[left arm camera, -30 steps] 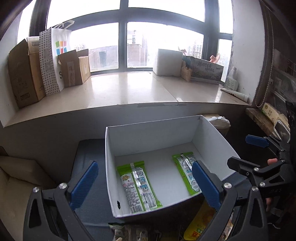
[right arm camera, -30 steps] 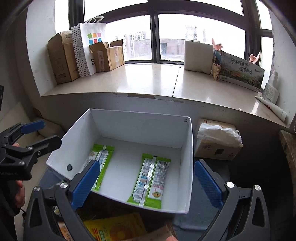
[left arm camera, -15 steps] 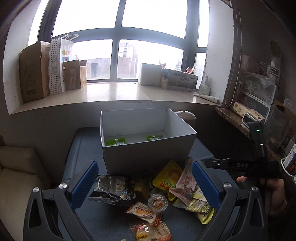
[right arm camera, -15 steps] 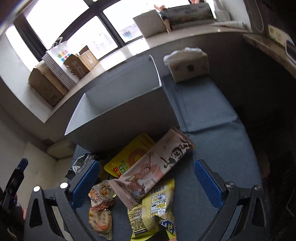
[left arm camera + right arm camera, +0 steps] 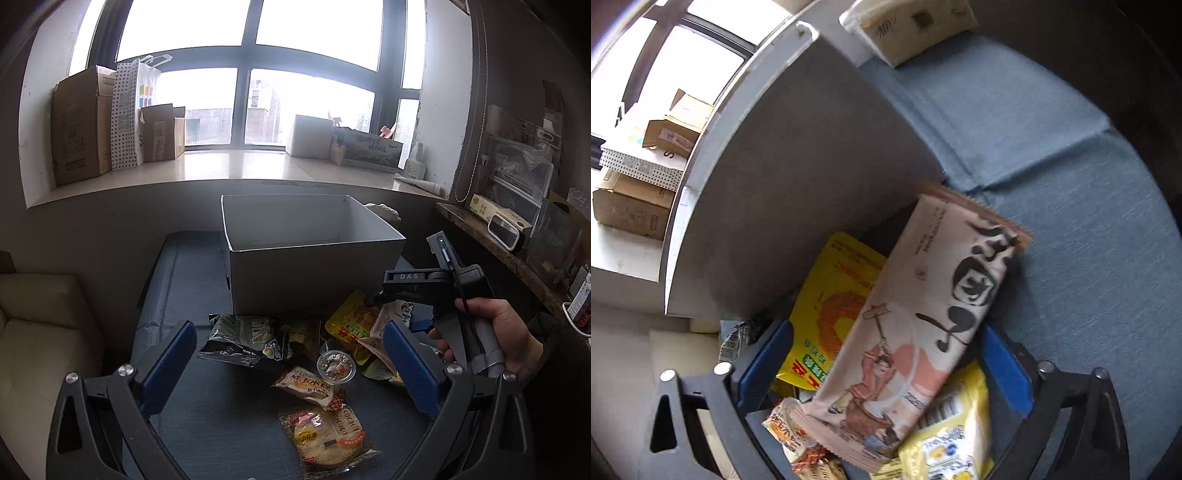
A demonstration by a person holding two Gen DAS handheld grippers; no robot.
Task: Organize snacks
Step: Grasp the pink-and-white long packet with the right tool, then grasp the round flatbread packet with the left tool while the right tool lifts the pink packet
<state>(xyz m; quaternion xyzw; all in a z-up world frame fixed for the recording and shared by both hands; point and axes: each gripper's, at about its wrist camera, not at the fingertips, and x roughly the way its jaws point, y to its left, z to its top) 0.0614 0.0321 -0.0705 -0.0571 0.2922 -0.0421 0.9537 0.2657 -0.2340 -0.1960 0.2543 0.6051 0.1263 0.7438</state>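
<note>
The blue-grey table (image 5: 177, 295) carries everything, and in the right wrist view its fabric (image 5: 1071, 155) fills the right side. On it, toward the window, stands the white box (image 5: 314, 273), open at the top; its contents are hidden behind the near wall from the left wrist view. The same box (image 5: 798, 192) shows only its grey outer wall in the right wrist view.

The snacks lie in a loose heap on the table just in front of the box. Largest is the long pink packet (image 5: 908, 325) with black brush lettering, lying slantwise over the yellow packet (image 5: 834, 306) and touching the box wall at its upper end. A black chip bag (image 5: 240, 339) lies at the left of the heap, just below the box. Nearer the camera lie a clear pack of pale cakes (image 5: 328, 435) and an orange packet (image 5: 310, 386), with a small clear jelly cup (image 5: 337, 367) between the orange packet and the yellow one (image 5: 351, 325).

The left tool (image 5: 291, 365) hangs above the heap with its blue pads wide apart, holding nothing. The right tool (image 5: 886, 373) is low over the heap, its pads wide on either side of the pink packet; whether they touch it cannot be told. In the left wrist view the person's right hand (image 5: 495, 332) grips that tool's handle.
</note>
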